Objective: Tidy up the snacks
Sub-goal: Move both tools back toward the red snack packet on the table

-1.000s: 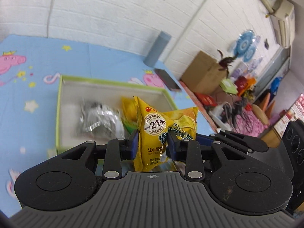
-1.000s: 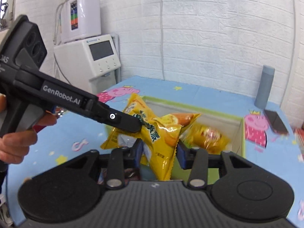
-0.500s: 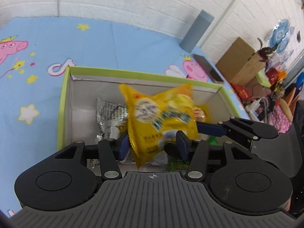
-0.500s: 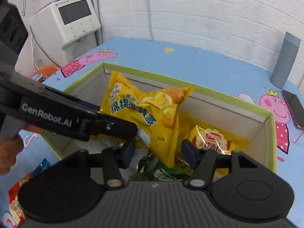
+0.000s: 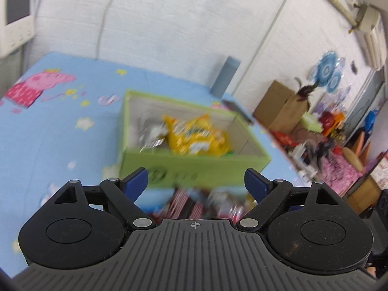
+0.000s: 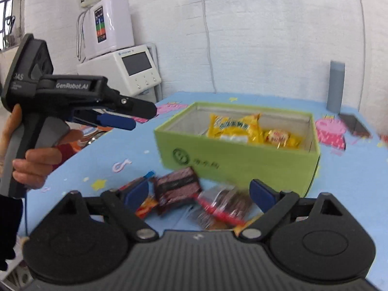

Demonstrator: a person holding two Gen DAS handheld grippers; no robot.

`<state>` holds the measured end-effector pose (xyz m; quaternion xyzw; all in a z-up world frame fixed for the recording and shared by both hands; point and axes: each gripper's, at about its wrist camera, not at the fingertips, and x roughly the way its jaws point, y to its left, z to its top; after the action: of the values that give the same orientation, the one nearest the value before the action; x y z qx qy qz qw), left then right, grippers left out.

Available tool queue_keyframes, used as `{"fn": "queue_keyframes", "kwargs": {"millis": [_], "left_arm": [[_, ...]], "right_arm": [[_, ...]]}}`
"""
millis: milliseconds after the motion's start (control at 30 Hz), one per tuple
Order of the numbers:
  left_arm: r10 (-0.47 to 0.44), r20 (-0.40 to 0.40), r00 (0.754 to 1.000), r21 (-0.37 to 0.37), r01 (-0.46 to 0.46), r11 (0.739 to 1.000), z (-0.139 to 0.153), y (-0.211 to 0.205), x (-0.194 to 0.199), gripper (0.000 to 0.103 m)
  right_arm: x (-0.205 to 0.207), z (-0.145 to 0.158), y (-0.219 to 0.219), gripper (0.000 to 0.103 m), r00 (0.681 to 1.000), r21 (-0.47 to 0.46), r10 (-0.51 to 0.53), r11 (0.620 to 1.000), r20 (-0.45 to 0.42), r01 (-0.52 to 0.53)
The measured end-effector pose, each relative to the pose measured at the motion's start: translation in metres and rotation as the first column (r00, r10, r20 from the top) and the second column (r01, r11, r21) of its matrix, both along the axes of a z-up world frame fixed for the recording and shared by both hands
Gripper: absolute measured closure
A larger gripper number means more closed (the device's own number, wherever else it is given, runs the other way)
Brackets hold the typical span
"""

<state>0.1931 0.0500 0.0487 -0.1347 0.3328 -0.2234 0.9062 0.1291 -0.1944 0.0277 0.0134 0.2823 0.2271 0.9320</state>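
A green box (image 5: 194, 172) (image 6: 232, 160) stands on the blue mat. The yellow snack bag (image 5: 196, 137) (image 6: 232, 128) lies inside it, beside a smaller yellow pack (image 6: 278, 137) and a silver pack (image 5: 151, 133). My left gripper (image 5: 195, 183) is open and empty, back from the box's near wall; it also shows in the right wrist view (image 6: 126, 118), held up at the left. My right gripper (image 6: 200, 191) is open and empty above loose snacks in front of the box: a dark red pack (image 6: 177, 185) and a clear red-edged pack (image 6: 223, 206).
A grey cylinder (image 6: 336, 86) (image 5: 225, 77) and a phone (image 6: 354, 125) are on the mat behind the box. A white appliance (image 6: 128, 66) stands at the far left. Cardboard boxes and clutter (image 5: 315, 126) lie off the mat's right edge.
Both grippers have opened and let go of the yellow bag, which now lies in the box. Both have pulled back and up from the box toward the loose snacks.
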Motion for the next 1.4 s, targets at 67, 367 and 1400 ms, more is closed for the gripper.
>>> {"fn": "queue_keyframes", "kwargs": {"millis": [67,367,1400], "left_arm": [[0.028,-0.039,0.999,0.06,-0.025,0.998,-0.02,0.008,-0.019,0.025],[0.019,-0.219,0.976,0.022,-0.015,1.0,-0.072,0.057,-0.006,0.053],[0.032,-0.109,0.994,0.125,-0.018,0.992,-0.047,0.035,-0.1,0.03]], "right_arm": [[-0.021,-0.019,0.012,0.01,0.998,0.047,0.022,0.999,-0.06,-0.019],[-0.028,-0.061,0.098,0.01,0.97,0.08,0.189,0.981,-0.153,-0.178],[-0.097,-0.062,0.042,0.01,0.991,0.049,-0.018,0.999,-0.131,0.024]]}}
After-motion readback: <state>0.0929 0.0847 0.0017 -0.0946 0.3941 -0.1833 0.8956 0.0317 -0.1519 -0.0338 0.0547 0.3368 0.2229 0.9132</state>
